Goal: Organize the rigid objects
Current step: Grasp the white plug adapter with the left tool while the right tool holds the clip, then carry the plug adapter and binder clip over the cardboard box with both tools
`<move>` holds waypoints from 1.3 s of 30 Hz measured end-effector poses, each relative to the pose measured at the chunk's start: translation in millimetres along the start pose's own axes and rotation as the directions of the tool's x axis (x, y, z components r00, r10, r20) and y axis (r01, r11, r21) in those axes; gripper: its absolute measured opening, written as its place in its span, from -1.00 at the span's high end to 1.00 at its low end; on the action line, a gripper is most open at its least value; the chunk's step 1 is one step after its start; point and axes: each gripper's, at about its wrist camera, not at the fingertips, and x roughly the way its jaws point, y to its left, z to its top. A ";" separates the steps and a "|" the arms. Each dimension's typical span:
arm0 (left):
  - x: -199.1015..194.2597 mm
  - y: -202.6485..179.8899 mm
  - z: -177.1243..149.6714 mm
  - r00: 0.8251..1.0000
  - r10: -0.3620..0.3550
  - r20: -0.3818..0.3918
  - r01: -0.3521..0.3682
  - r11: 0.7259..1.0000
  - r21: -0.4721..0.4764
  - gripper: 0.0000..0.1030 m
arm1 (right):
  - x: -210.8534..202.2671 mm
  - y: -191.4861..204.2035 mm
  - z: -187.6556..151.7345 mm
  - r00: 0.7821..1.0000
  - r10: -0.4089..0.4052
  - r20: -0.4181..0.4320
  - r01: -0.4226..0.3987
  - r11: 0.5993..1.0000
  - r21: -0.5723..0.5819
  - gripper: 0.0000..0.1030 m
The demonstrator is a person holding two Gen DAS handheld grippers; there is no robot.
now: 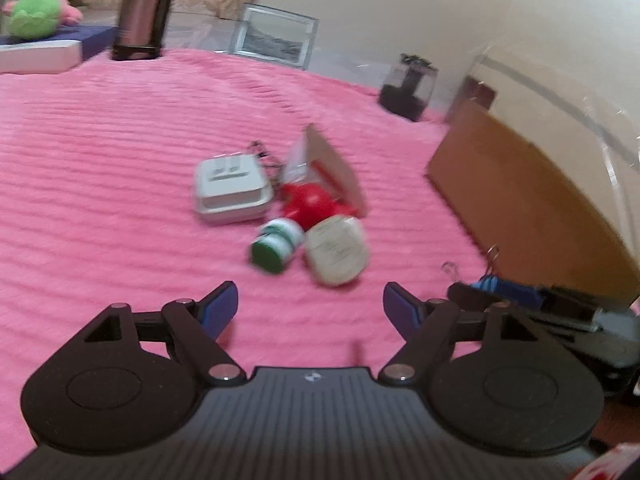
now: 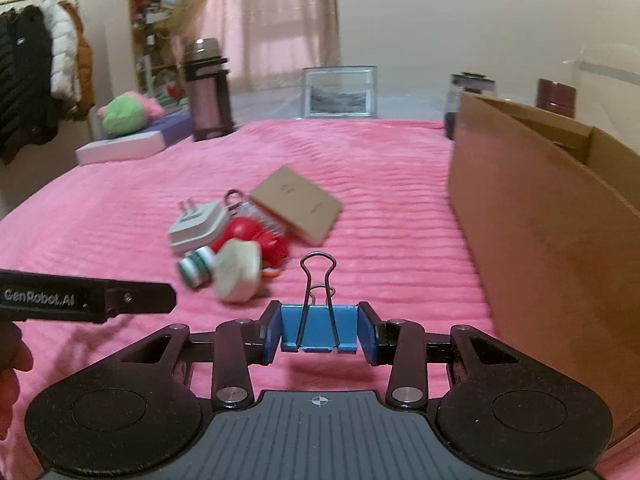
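My right gripper (image 2: 319, 330) is shut on a blue binder clip (image 2: 319, 326) and holds it above the pink blanket, left of the brown cardboard box (image 2: 540, 240). My left gripper (image 1: 310, 308) is open and empty, just short of a small pile: a white plug adapter (image 1: 230, 190), a red object (image 1: 310, 204), a green-capped bottle (image 1: 276, 249), a round cream container (image 1: 337, 254) and a brown booklet (image 1: 334, 172). The pile also shows in the right wrist view (image 2: 236, 240). The right gripper with the clip shows at the left wrist view's right edge (image 1: 504, 288).
A pink blanket (image 1: 100, 168) covers the bed. At its far edge stand a dark flask (image 1: 142, 12), a framed picture (image 1: 276, 36) and a dark jar (image 1: 408, 88). A green plush (image 1: 34, 14) lies on a book at far left. The box (image 1: 532, 208) stands at right.
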 end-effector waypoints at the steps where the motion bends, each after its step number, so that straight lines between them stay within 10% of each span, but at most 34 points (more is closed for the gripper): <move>1: 5.2 -2.3 1.5 1.000 -0.014 -0.002 0.014 1.000 -0.004 -0.42 | 0.2 -4.2 0.8 1.000 -0.005 0.001 0.005 1.000 0.005 0.29; 22: 72.2 10.3 13.5 0.998 -0.057 -0.015 0.052 0.975 -0.218 0.17 | 14.9 -25.7 -2.3 1.000 -0.005 -0.022 0.006 0.999 0.040 0.29; 39: -0.6 -9.4 -14.8 0.999 0.018 -0.042 -0.020 0.999 -0.031 0.21 | -22.9 -11.7 -2.5 0.999 0.031 -0.015 -0.031 0.999 0.009 0.29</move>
